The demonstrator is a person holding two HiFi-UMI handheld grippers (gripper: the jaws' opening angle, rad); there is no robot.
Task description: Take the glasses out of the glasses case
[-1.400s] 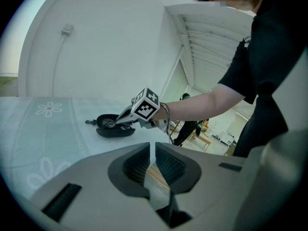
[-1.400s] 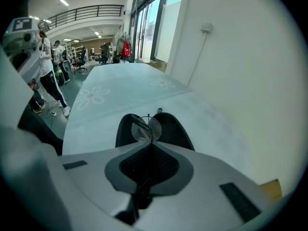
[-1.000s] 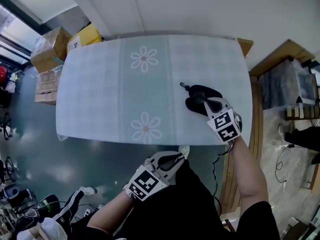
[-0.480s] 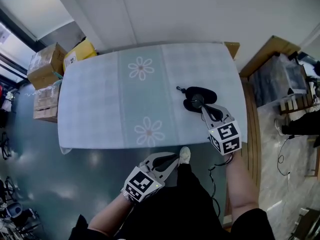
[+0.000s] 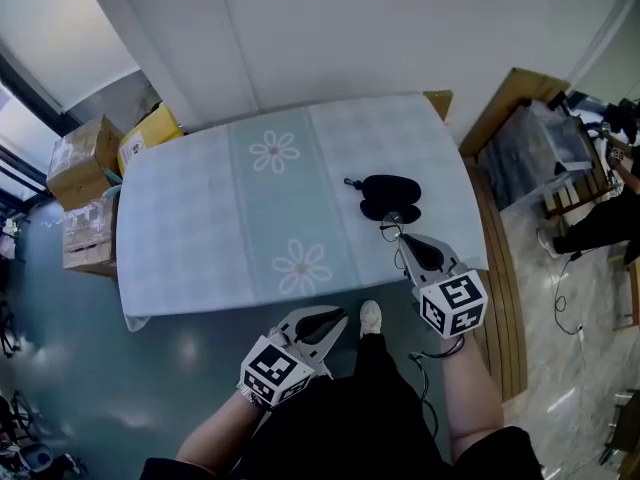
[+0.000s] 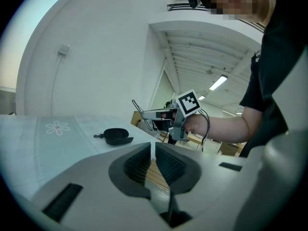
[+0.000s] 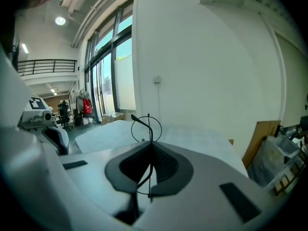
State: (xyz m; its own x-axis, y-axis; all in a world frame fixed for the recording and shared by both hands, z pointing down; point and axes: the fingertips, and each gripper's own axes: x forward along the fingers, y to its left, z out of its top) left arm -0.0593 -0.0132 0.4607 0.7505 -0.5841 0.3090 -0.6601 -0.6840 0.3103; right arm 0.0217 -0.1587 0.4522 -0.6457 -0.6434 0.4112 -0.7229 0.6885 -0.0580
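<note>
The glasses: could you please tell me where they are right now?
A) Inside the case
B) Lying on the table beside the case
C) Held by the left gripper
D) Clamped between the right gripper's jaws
D: in the right gripper view the thin wire glasses stand pinched between the jaws of the right gripper, above the table and clear of the black glasses case, while the left gripper is shut on nothing.

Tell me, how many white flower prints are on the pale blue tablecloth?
2. One white flower print lies toward the pale blue tablecloth's far edge; the other toward its near edge, left of the black glasses case. None appears hidden.
</note>
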